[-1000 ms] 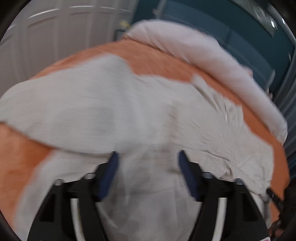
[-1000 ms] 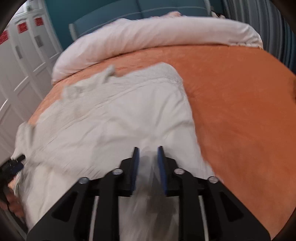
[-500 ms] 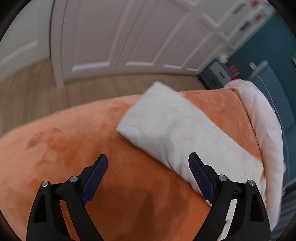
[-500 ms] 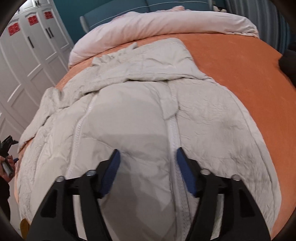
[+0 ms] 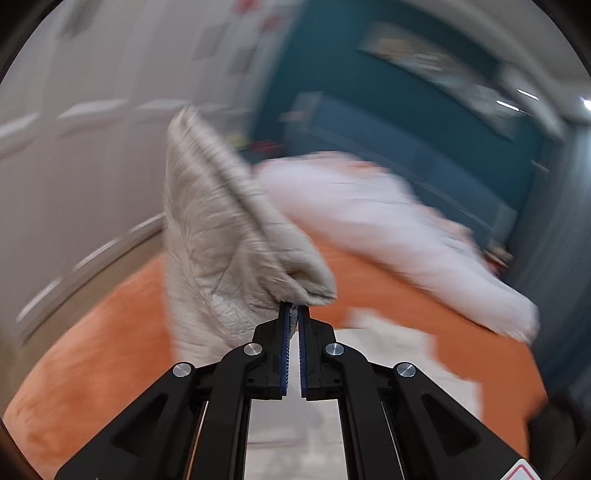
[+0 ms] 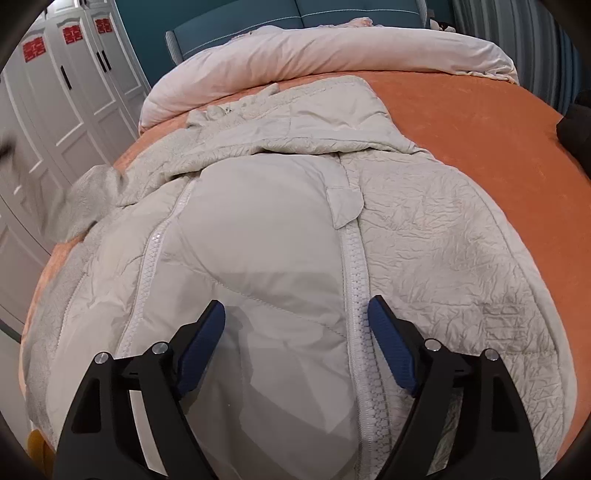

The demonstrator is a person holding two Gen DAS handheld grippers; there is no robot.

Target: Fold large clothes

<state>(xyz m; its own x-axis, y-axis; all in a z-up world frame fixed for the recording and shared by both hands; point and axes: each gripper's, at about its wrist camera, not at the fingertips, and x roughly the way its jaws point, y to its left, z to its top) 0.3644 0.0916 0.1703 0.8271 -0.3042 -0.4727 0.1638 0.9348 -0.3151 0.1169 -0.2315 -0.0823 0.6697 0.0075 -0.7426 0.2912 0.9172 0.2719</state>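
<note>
A large beige padded jacket (image 6: 280, 229) lies spread on the orange bed (image 6: 498, 122), its front up, white zippers running down it and the hood toward the pillows. My right gripper (image 6: 295, 317) is open and empty just above the jacket's lower front. My left gripper (image 5: 293, 314) is shut on a fold of the jacket's sleeve (image 5: 221, 240), which stands lifted above the orange bed (image 5: 92, 350). That view is blurred by motion. The lifted sleeve also shows blurred at the left edge of the right wrist view (image 6: 85, 199).
A rolled pale pink duvet (image 6: 332, 55) lies across the head of the bed, below a teal headboard (image 6: 303, 18). White wardrobe doors (image 6: 74, 92) stand along the left side. A dark object (image 6: 576, 125) sits at the bed's right edge.
My left gripper has shut on the sleeve and lifted it off the bed; half a second ago it was open above the bed. My right gripper let go of the jacket earlier and stays open.
</note>
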